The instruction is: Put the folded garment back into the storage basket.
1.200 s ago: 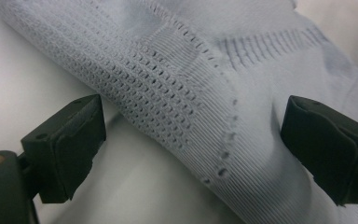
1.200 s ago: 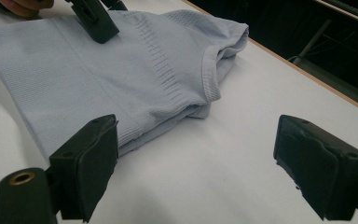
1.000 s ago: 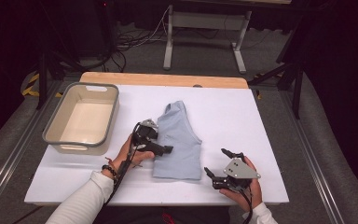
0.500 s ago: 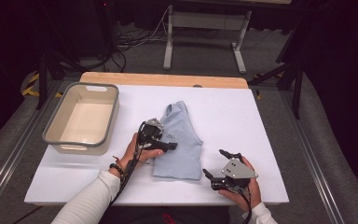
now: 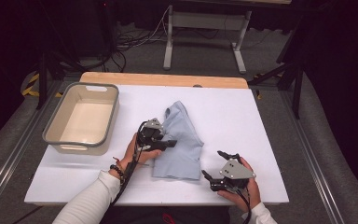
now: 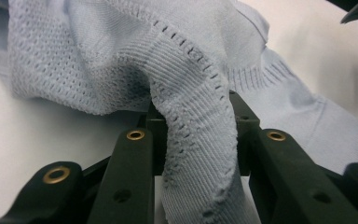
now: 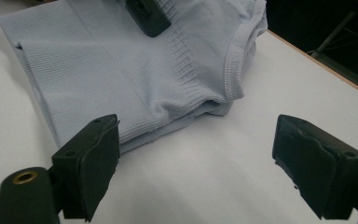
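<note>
The left claw (image 5: 168,143), just closing, pinches the blue garment's (image 5: 182,140) edge.

Wide-open right claw (image 7: 196,168) near folded pale-blue knit top (image 7: 121,70)

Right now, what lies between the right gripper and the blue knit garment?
Bare white table. In the right gripper view, the right gripper has open jaws just short of the blue knit garment.

left claw (image 6: 193,154) tips hidden behind bunched knit garment (image 6: 196,140), garment cut off by the left gripper view's top edge
</note>
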The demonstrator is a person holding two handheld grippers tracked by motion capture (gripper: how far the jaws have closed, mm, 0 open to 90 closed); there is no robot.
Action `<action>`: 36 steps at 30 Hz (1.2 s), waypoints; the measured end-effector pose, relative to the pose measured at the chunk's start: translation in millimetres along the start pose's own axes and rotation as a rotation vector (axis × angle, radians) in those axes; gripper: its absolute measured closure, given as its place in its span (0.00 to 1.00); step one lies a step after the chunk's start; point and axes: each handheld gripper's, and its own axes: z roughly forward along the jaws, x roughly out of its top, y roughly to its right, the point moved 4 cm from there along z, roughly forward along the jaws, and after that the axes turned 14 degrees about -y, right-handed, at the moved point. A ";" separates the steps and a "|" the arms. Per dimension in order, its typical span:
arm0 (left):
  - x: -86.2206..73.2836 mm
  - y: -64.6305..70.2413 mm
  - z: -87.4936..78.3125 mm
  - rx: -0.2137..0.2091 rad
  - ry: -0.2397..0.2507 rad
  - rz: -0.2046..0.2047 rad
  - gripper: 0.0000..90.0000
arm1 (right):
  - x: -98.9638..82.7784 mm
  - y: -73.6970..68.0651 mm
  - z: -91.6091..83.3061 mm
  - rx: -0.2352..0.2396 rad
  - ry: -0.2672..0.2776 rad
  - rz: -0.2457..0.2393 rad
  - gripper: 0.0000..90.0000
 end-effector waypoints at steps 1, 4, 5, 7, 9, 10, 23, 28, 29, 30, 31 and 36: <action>0.3 1.7 -2.1 0.003 0.011 0.008 0.77 | -0.1 0.2 -0.1 -0.002 0.000 -0.001 0.18; 1.2 6.1 -7.4 0.015 0.036 0.031 0.77 | -0.2 1.5 -0.6 -0.007 0.006 0.002 0.18; 1.3 7.4 -8.9 0.018 0.041 0.034 0.77 | -0.2 1.5 -0.6 -0.007 0.006 0.002 0.18; 2.0 10.0 -13.9 0.025 0.062 0.048 0.78 | -0.4 2.7 -1.6 -0.016 0.011 0.003 0.18; 1.9 12.0 -19.0 0.027 0.077 0.059 0.78 | -0.4 3.1 -1.9 -0.018 0.012 0.004 0.18; 1.5 12.9 -21.9 0.031 0.086 0.062 0.78 | -0.5 4.0 -2.2 -0.023 0.013 0.005 0.18; -10.8 19.0 -49.9 0.053 0.168 0.104 0.78 | 0.0 6.4 -3.8 -0.037 0.026 0.023 0.18; -12.2 22.5 -54.1 0.062 0.179 0.126 0.78 | -0.2 6.6 -4.6 -0.038 0.028 0.027 0.18; -12.6 23.1 -54.3 0.061 0.179 0.126 0.78 | -0.3 6.7 -4.5 -0.037 0.028 0.027 0.18; -13.2 23.6 -54.4 0.062 0.179 0.128 0.78 | -0.3 6.7 -4.5 -0.037 0.029 0.028 0.18; -13.4 23.5 -54.5 0.066 0.177 0.131 0.78 | -0.2 6.5 -4.7 -0.038 0.029 0.026 0.18; -14.7 22.6 -54.6 0.073 0.170 0.132 0.79 | -0.2 7.5 -6.0 -0.041 0.036 0.025 0.18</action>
